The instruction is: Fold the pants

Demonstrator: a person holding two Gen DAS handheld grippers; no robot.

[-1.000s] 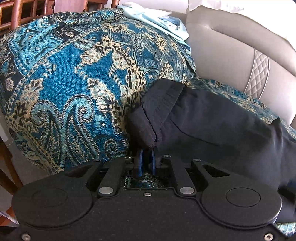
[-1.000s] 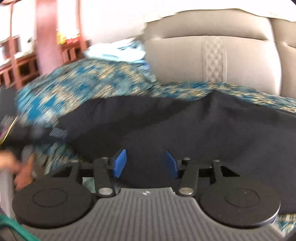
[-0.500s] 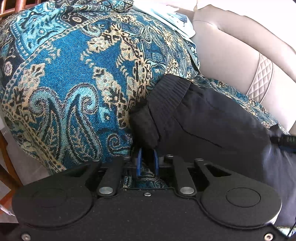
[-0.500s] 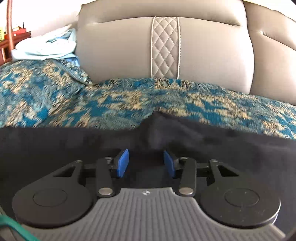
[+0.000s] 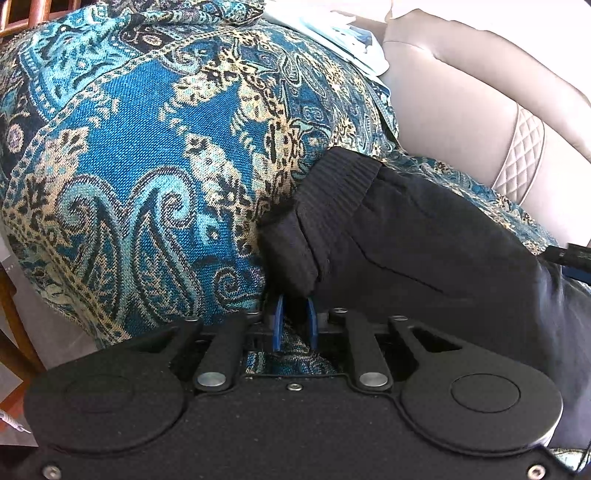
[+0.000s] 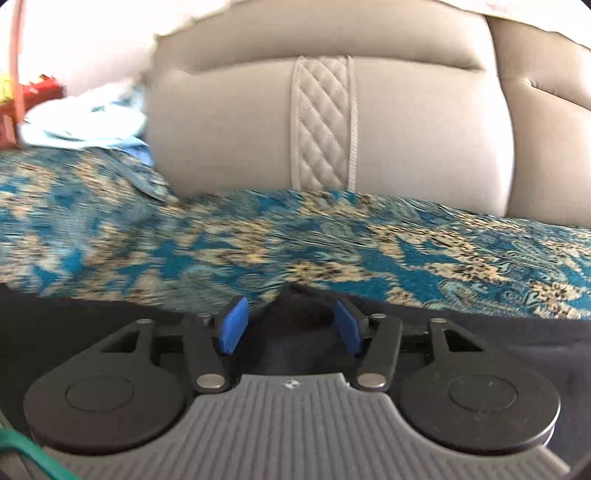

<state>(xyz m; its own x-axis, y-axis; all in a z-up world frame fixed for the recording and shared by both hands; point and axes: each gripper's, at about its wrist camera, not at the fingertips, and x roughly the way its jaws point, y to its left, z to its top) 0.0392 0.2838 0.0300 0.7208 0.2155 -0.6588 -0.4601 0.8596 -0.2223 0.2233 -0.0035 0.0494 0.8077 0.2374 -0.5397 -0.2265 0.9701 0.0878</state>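
A home living room is indicated: beige sofa (image 6: pixel 406 122) with quilted strip, paisley throw (image 5: pixel 147 147) spread over it, laundry (image 6: pixel 85 122) piled on the armrest, wooden chair (image 5: pixel 22 14) behind.

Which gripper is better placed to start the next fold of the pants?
Left gripper: pads already pinch the pants at the waistband corner. Right gripper has just opened, its jaws straddling the pants' edge.

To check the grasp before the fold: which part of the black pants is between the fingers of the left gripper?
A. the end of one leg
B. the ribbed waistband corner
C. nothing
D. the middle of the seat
B: the left gripper is nearly closed on the bunched corner of the ribbed waistband of the pants.
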